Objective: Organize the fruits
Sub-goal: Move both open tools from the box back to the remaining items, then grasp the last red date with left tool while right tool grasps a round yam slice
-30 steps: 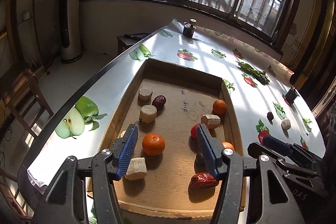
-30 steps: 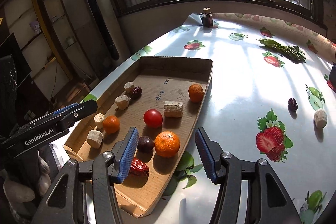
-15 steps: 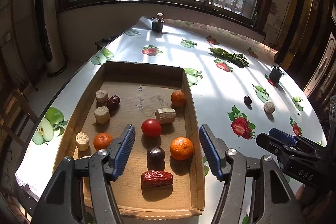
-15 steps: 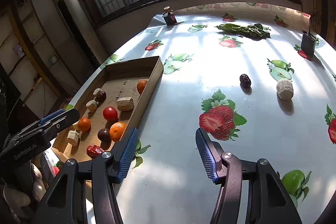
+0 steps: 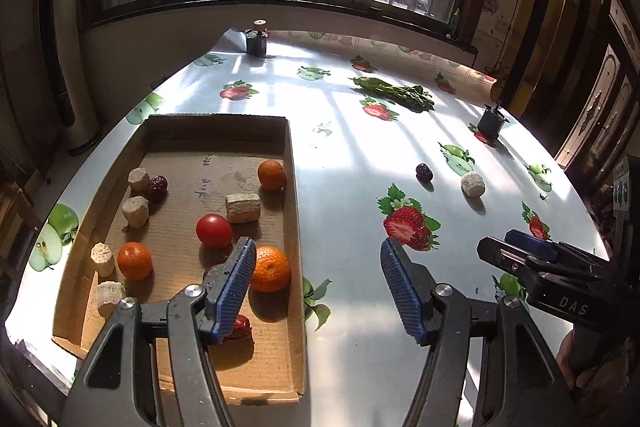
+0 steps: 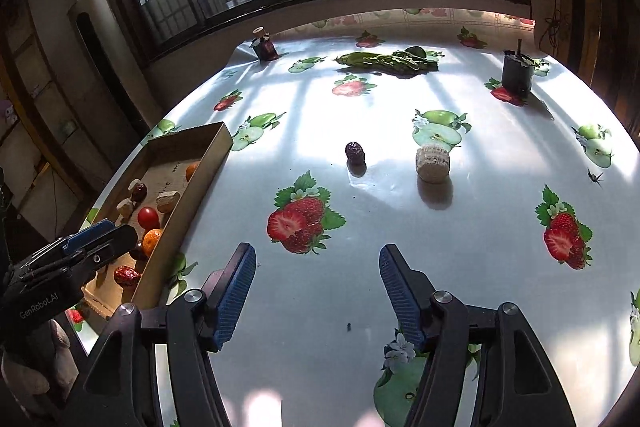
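Both my jaws gape wide, holding nothing.
My left gripper [image 5: 318, 279] hovers over the shallow brown cardboard tray [image 5: 294, 187] of fruit at the surface's left edge; my right gripper [image 6: 318, 283] faces a dark wrinkled date [image 6: 355, 152] mid-surface beside a pale cork-like cylinder [image 6: 432, 163].

Both fisheye wrist views look down along their own fingers toward the window — the left close above the cardboard tray [image 5: 294, 187], the right farther beside it; both share the tray [image 6: 192, 183].
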Tool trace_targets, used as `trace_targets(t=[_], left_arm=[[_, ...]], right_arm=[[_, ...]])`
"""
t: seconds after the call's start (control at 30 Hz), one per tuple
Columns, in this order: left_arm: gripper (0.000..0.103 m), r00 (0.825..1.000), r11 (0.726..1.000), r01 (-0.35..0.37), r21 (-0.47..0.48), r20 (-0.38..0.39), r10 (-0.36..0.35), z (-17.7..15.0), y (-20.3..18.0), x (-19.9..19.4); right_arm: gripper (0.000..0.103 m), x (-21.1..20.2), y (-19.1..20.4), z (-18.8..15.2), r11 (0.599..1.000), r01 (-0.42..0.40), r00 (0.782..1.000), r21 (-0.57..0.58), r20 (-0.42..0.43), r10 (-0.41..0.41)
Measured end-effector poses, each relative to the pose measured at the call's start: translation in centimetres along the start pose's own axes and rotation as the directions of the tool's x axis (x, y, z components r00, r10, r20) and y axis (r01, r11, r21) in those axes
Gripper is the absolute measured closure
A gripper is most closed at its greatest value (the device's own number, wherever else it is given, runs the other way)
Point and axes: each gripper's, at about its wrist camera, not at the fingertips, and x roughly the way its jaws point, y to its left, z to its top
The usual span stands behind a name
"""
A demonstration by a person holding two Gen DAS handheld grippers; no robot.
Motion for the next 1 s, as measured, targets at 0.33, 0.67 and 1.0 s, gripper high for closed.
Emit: trace_targets(t=[0.33, 0.67, 1.0], left_arm=[[0.036, 0.999, 0.994, -0.051, 0.099, -0.002, 0.051, -0.8, -2.3, 0.8], [0.036, 0.998, 0.997, 0.026, 0.066, -0.054, -0.022, 0.3, -2.7, 2.7], [0.036, 0.969, 0.977, 0.203, -0.059, -0.129, -0.209, 7.7, -7.9, 11.8]], right_arm=[[0.034, -0.6, -3.4, -0.8, 0.998, 0.04, 0.999, 0.039, -0.002, -0.04], [0.034, -3.0, -12.1, -0.1, 0.964, 0.202, 0.979, 0.172, -0.005, -0.205], [0.035, 4.0, -11.8, 5.8, 0.972, 0.122, 0.992, 0.199, 0.003, -0.125]])
